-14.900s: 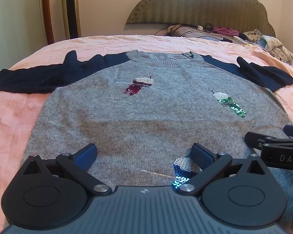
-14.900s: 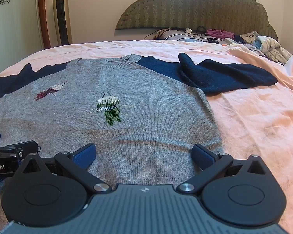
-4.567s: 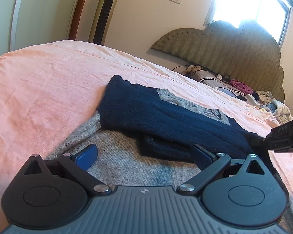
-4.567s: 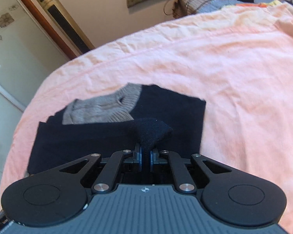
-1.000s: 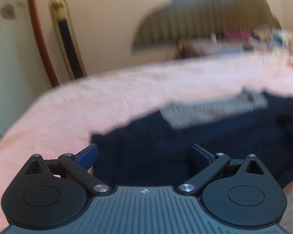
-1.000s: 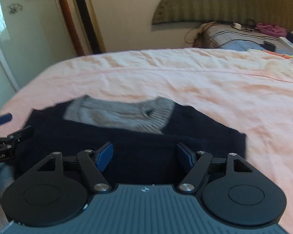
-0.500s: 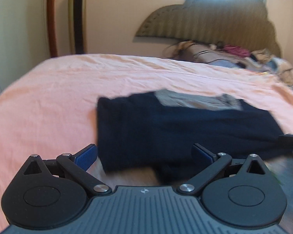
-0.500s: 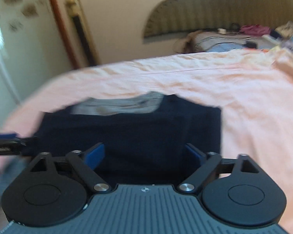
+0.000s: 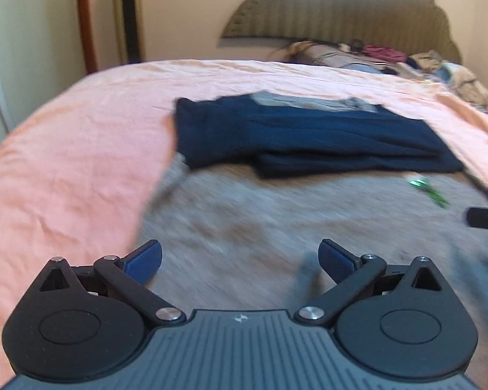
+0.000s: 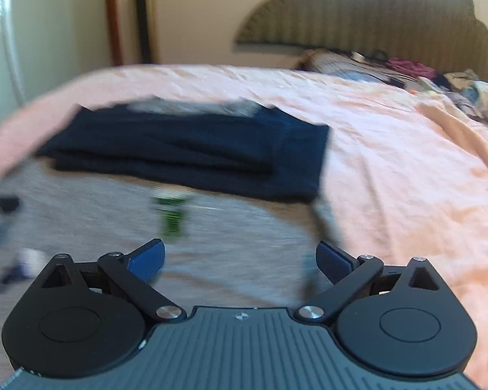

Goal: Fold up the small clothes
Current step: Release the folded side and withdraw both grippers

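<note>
Your left gripper (image 9: 240, 256) hovers low over the gray body of the sweater (image 9: 276, 227), jaws spread wide with nothing between the blue pads. Your right gripper (image 10: 240, 256) does the same in its own view, jaws equally wide and empty, the sweater (image 10: 211, 234) filling the lower middle of that frame.

The sweater lies flat on the pink bedspread (image 9: 65, 162). Its navy sleeves (image 9: 309, 139) are folded across the chest in a dark band through the centre of the left wrist frame, with the gray collar (image 9: 309, 102) showing just above them. In the right wrist view the same navy sleeves (image 10: 195, 149) sit in the upper left, and a green sequin patch (image 10: 172, 214) shows on the gray knit just below them, blurred by motion.

At the right edge of the left wrist frame you can see the tip of the other gripper. The padded headboard (image 9: 341, 16) stands at the top, loose clothes (image 10: 455, 84) heaped at its foot.
</note>
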### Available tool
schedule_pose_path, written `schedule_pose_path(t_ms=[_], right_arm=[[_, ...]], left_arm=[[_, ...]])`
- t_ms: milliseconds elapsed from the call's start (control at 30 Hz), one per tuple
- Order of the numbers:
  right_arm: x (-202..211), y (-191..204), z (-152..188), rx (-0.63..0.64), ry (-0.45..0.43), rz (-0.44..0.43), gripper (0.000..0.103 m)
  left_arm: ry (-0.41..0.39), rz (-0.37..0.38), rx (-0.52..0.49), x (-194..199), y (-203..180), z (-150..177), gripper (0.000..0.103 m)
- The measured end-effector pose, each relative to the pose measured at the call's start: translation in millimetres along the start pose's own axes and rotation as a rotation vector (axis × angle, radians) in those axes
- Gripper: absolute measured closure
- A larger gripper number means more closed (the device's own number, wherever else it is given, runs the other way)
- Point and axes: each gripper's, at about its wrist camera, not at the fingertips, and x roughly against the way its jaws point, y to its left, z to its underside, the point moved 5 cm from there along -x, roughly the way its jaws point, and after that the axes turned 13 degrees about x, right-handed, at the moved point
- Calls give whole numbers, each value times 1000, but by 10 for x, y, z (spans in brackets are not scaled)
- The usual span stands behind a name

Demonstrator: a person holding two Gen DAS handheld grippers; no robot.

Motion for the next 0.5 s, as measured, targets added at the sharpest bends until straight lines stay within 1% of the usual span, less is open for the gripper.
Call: schedule_pose_path(t_ms=[33,67,100,133,167,200,233,267,300,367,400,467,500], right_arm=[[11,108,23,23,4,-26,0],[-30,203,93,54,41,-40,0],[-119,243,216,85,106,-38,0],[-79,233,291,122,42,-24,0],[-37,140,352,94,26,-39,0],[21,-20,376,33,27,-18,0],[39,-121,412,28,47,33,0],[72,-200,457,35,48,51,0],[110,-229,471,30,47,44,0],[204,-204,455,7,92,81,0],[268,-166,442,-17,93,73,0],[402,-95,423,-25,54,25,0],[453,-107,439,-36,49,36,0]], left_arm=[[22,12,-27,-1,-58,90,0],[32,3,-88,-34,-113,193,0],[-34,8,-136,9,-116,258,0],[-39,16,-148,26,-72,272,0],[-19,21,-135,35,17,255,0],[-20,4,-120,67,140,226,0],[-26,-11,-116,84,238,214,0],[-30,-29,-98,118,357,208,0],[-18,-35,-71,140,435,199,0],[3,-47,-5,236,522,214,0],[8,-52,23,283,531,233,0],[25,-63,50,344,520,293,0],[29,-101,59,358,531,334,0]])
